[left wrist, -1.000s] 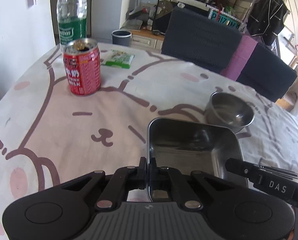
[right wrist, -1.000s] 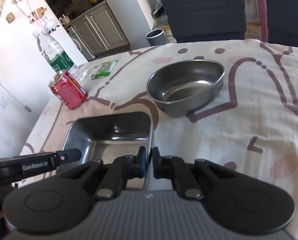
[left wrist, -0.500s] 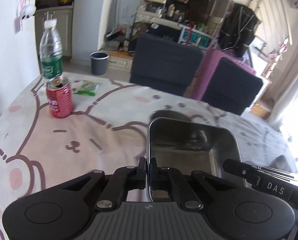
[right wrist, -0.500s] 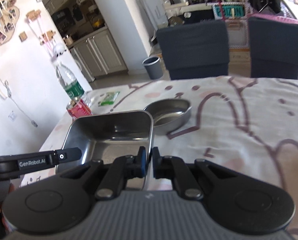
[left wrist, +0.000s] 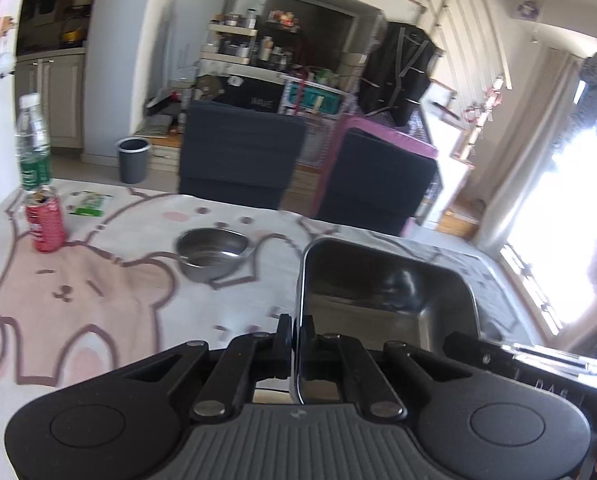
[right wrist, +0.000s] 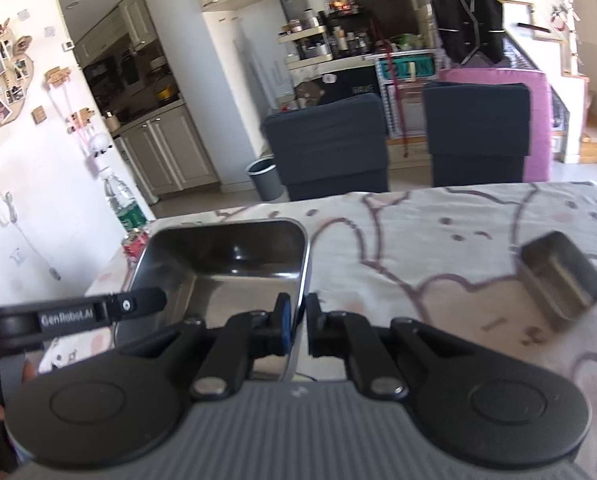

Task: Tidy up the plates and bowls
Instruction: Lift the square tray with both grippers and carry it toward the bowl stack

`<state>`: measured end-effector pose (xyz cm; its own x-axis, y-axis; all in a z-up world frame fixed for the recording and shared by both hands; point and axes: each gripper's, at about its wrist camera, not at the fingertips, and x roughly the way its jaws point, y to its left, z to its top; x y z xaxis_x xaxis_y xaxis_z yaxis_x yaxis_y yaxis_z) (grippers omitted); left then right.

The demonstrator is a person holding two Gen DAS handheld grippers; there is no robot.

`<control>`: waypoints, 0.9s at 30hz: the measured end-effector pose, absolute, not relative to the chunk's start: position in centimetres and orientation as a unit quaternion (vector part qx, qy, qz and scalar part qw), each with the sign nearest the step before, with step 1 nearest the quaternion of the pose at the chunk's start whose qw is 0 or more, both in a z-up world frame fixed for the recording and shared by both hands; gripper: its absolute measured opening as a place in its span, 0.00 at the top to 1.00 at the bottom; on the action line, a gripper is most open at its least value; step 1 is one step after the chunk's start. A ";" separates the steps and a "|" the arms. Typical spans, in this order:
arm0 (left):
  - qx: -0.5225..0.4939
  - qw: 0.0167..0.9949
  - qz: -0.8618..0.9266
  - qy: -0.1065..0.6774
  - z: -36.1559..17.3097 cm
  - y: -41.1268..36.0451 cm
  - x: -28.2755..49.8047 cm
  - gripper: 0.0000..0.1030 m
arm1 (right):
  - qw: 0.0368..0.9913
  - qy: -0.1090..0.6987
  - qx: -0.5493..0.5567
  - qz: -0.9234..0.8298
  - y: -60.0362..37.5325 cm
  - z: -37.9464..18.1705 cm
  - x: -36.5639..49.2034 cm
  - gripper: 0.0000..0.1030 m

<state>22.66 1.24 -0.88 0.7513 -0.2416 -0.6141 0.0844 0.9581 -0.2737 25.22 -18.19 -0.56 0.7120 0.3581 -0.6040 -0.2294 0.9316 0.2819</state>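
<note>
Square steel tray [left wrist: 386,292] held aloft over table [left wrist: 110,280], rim pinched on opposite sides: left tool [left wrist: 296,334] on its left wall, right tool [right wrist: 296,316] on its right wall, likely for balance. Round bowl [left wrist: 212,254] left on table, far left; smaller tray [right wrist: 560,280] far right.

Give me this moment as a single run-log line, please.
left gripper: shut on steel tray left rim | right gripper: shut on its right rim | tray: held above table | round bowl: on table
</note>
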 end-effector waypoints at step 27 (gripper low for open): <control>-0.079 0.860 -0.183 0.470 -9.6 -14.3 24.0 0.96 | 0.904 0.417 0.096 0.009 -32.2 -5.6 21.0 0.91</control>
